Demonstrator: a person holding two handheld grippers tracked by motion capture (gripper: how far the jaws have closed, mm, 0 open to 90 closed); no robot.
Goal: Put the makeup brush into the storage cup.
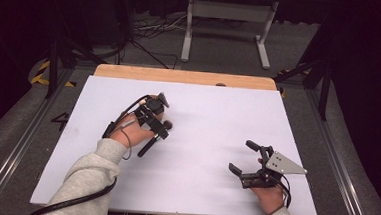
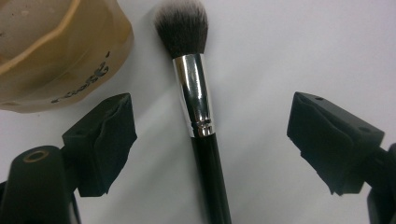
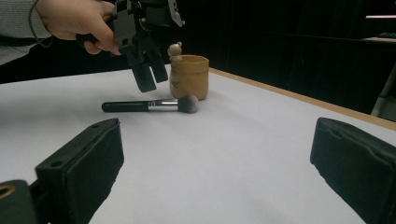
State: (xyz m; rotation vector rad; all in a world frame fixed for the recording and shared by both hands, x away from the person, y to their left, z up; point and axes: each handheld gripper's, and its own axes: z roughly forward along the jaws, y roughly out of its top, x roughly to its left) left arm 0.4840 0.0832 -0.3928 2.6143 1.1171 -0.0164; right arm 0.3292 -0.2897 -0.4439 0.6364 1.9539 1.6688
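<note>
Overhead, left claw (image 3: 148, 77) down-pointing, brush (image 3: 149, 105) untouched

Around my white-covered wooden table (image 1: 180, 76) I see grey carpet floor (image 1: 302, 44), black curtains (image 1: 367, 58), a white metal stand (image 1: 229, 12), loose cables (image 1: 151, 27) and yellow-black tape (image 1: 40, 73).

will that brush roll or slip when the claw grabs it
The brush lies flat, and its round handle looks glossy, so it may roll or slip under the pads. The metal ferrule looks stiff; the bristles would likely squash. The left claw straddles it, open, not touching.
</note>
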